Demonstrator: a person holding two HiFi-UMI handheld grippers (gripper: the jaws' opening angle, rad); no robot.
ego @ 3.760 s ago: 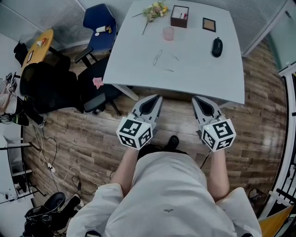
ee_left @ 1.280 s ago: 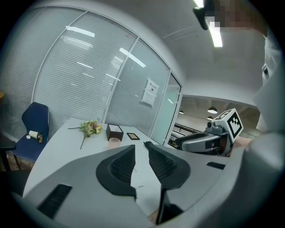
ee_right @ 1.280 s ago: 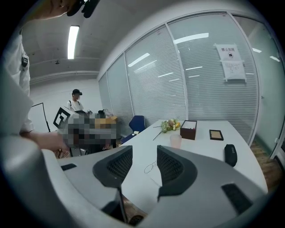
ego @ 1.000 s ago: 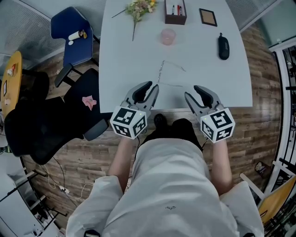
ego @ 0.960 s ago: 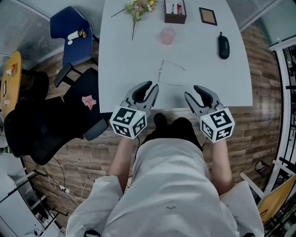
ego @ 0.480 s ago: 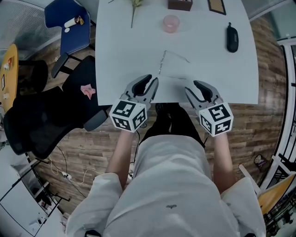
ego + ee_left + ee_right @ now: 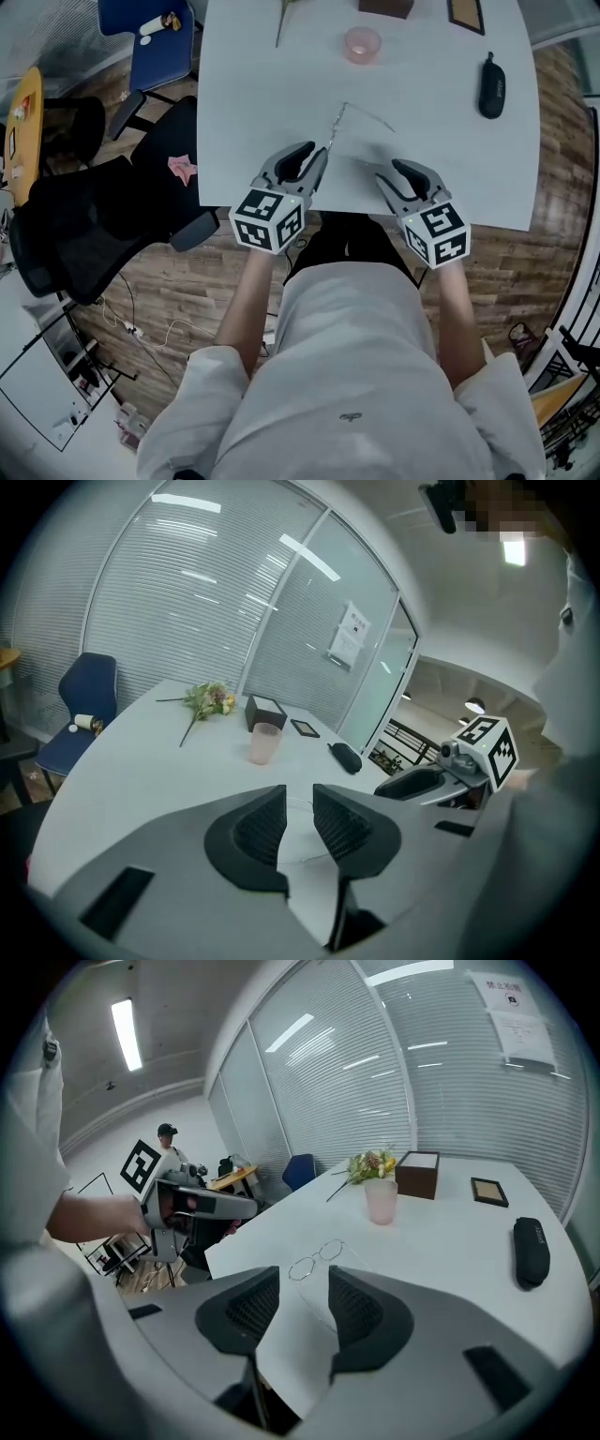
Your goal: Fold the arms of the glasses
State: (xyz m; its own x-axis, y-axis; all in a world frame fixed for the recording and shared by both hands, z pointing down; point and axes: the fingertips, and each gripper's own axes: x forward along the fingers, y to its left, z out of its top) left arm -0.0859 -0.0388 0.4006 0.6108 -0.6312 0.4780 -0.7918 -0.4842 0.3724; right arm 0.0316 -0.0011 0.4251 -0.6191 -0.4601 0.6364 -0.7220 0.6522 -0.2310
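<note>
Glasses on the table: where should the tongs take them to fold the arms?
Probably the right tongs on a thin arm near its free end, coming from the near table edge: the glasses lie flat, arms open and pointing right. The left tongs could steady the lens front from its side.

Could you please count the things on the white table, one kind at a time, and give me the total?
glasses: 1
cup: 1
flowers: 1 bunch
box: 1
frame: 1
case: 1
Total: 6
</note>
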